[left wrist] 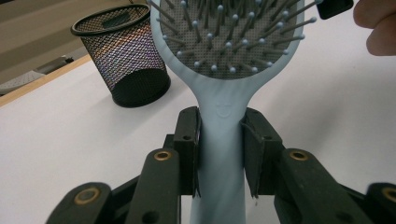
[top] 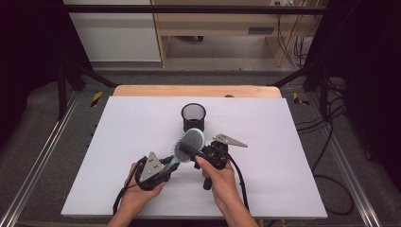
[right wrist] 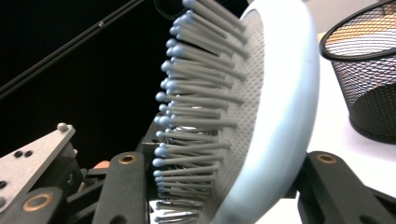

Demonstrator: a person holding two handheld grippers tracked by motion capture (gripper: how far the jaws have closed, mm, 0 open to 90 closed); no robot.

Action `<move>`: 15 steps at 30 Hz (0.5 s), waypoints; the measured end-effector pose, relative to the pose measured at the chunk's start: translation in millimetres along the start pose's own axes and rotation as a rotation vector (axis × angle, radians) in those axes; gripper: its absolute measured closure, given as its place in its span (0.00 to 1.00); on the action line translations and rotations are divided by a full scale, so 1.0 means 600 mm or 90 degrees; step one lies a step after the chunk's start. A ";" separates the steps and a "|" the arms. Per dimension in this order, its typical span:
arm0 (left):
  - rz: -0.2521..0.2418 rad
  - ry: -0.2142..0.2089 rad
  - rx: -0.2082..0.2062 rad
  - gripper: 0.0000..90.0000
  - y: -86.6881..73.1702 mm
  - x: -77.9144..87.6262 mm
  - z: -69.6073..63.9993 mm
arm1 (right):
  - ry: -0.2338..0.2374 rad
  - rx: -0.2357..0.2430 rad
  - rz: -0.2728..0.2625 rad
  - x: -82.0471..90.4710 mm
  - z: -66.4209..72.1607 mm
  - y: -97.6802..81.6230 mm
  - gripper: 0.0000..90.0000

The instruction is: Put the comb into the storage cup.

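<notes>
A light blue hairbrush (top: pixel 189 142) hangs just above the white table, its bristles facing the person. My left gripper (top: pixel 172 163) is shut on the handle; in the left gripper view the jaws clamp the handle (left wrist: pixel 219 154) below the bristled head (left wrist: pixel 229 37). My right gripper (top: pixel 197 152) is at the head's right side. In the right gripper view the head (right wrist: pixel 280 116) stands edge-on between the wide-apart jaws of that gripper (right wrist: pixel 224 186), one by the bristle tips and one by the back rim. A black mesh cup (top: pixel 193 117) stands upright just behind the brush.
The white table top (top: pixel 132 123) has bare surface all round the cup (left wrist: pixel 123 56) (right wrist: pixel 369 79). A wooden strip (top: pixel 198 91) runs along its far edge. Black frame bars and cables lie off the table's right side.
</notes>
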State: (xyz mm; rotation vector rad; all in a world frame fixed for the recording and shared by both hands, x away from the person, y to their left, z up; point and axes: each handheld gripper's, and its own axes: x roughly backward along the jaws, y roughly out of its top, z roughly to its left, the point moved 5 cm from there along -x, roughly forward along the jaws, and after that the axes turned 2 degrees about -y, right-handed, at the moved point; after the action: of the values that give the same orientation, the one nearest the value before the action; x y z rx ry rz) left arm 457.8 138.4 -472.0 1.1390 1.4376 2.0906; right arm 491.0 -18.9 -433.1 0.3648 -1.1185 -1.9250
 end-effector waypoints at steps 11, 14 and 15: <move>0.000 -0.001 0.010 0.77 -0.001 0.000 0.002 | -0.002 0.011 -0.002 -0.003 0.006 0.000 0.62; 0.001 -0.002 0.012 0.77 -0.002 0.000 0.002 | -0.002 0.012 -0.005 -0.004 0.006 0.000 0.62; 0.001 -0.002 0.013 0.77 -0.002 0.000 0.003 | -0.002 0.012 -0.006 -0.005 0.007 0.000 0.62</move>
State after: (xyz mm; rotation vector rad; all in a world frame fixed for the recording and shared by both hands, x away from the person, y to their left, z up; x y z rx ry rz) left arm 458.7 139.9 -472.7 1.1509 1.4593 2.0795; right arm 490.3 -14.3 -431.2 0.3778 -1.1400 -1.9248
